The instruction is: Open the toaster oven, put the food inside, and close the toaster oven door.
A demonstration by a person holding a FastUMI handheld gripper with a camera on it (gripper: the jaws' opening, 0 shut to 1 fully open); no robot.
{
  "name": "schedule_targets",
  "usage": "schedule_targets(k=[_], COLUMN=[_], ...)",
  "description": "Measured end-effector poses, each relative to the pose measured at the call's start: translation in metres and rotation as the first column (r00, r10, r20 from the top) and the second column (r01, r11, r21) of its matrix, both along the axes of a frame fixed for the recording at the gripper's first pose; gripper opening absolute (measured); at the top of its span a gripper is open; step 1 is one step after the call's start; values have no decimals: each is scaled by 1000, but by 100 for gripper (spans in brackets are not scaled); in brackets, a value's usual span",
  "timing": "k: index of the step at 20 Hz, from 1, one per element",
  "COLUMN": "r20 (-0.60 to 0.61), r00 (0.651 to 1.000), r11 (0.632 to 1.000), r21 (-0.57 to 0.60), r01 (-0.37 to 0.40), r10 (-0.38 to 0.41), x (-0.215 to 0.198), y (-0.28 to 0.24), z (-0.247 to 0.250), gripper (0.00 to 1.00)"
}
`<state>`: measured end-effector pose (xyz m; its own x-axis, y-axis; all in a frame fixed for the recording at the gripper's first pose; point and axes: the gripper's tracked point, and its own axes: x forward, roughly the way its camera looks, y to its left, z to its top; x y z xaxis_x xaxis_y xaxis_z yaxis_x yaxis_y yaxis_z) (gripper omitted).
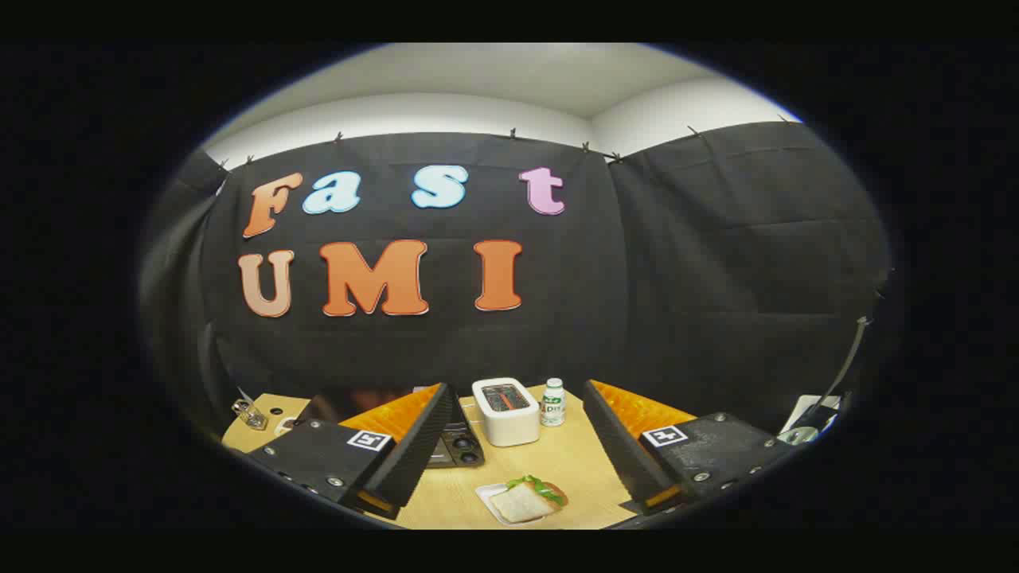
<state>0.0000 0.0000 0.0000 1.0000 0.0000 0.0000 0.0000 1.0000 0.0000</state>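
Tool (509,446) open (empty) above sandwich (527,500); toaster (505,410), bottle (552,402) beyond.

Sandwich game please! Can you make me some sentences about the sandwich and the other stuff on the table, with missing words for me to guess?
1. The sandwich lies on a small ____ tray.
2. The gripper has its fingers ____, with nothing held between them.
3. Beside the white toaster stands a small ____ with a white cap.
4. All of these things rest on a ____ table.

Missing words: white; open; bottle; wooden
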Motion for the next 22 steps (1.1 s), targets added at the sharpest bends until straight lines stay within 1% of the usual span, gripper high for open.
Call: schedule_targets(k=[4,7,16,22], r20=[11,17,3,-14], r00=[999,999,999,999], r11=[999,999,999,999], r21=[17,-1,7,19], r01=[-38,-51,-37,-29], r10=[38,51,37,29], x=[6,13,16,16], y=[-10,-20,-57,-66], z=[12,16,18,11], gripper=[99,99,99,99])
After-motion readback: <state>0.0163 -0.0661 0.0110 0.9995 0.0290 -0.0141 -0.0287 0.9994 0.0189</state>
